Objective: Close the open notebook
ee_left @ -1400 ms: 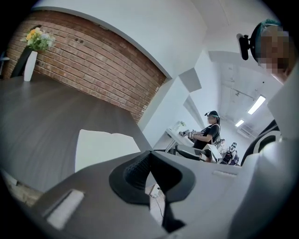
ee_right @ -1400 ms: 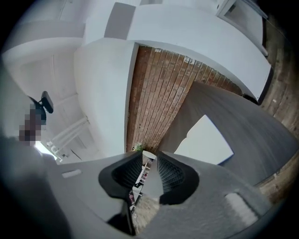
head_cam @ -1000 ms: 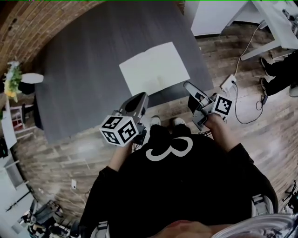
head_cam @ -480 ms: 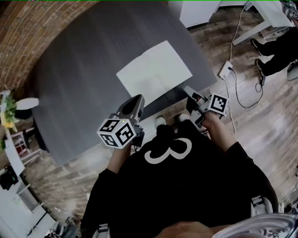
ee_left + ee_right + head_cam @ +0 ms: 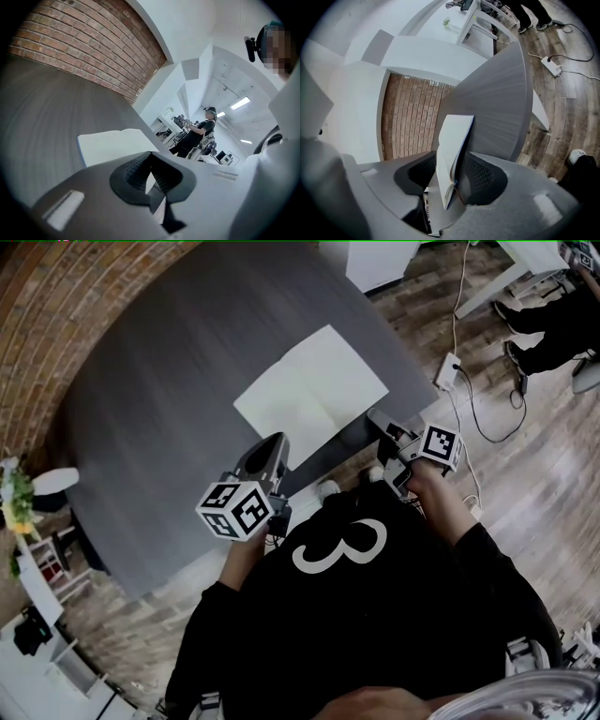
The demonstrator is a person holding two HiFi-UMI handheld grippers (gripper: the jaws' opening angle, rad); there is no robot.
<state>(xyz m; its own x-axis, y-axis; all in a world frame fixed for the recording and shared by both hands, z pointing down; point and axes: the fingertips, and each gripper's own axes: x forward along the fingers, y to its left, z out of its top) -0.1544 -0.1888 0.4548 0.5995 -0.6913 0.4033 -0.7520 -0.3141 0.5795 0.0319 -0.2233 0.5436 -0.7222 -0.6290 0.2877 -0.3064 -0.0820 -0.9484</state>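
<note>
An open notebook (image 5: 309,390) with blank white pages lies flat on the dark grey table (image 5: 169,381), near its front edge. My right gripper (image 5: 378,418) is at the notebook's near right corner. In the right gripper view its jaws stand wide apart with the notebook's (image 5: 452,140) edge between them, and the pads do not press on it (image 5: 453,157). My left gripper (image 5: 272,439) hovers at the table's front edge, just short of the notebook's near left corner. Its fingertips meet (image 5: 150,154), nothing is held, and the notebook (image 5: 117,145) lies ahead of it.
A power strip (image 5: 448,371) with cables lies on the wooden floor to the right. A white desk (image 5: 375,263) and a seated person's legs (image 5: 553,324) are at the far right. A white vase with a plant (image 5: 52,479) stands left. Brick wall (image 5: 89,51) beyond the table.
My right gripper has sunk to the notebook's near right corner and its jaws have widened. My left gripper has edged down toward the table's front edge. The notebook has stayed open.
</note>
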